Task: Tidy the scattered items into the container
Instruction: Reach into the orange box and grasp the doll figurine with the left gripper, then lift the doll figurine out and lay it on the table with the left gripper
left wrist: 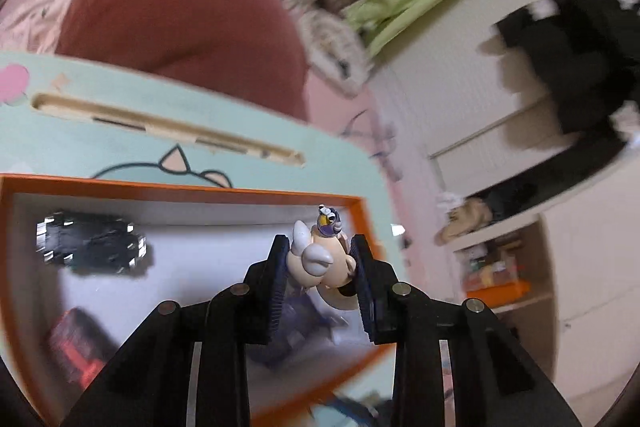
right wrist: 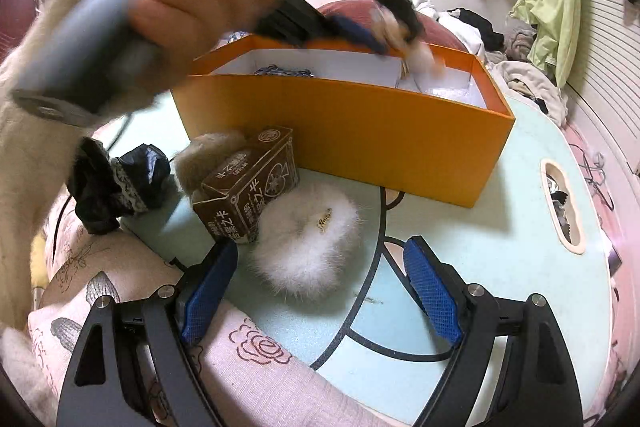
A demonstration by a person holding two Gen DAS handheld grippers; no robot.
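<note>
Both fingers of the left gripper clamp the small hard toy figure by its rounded belly, light but slippery, while the right gripper gapes empty.

box on table, carton and scrunchie before it
</note>
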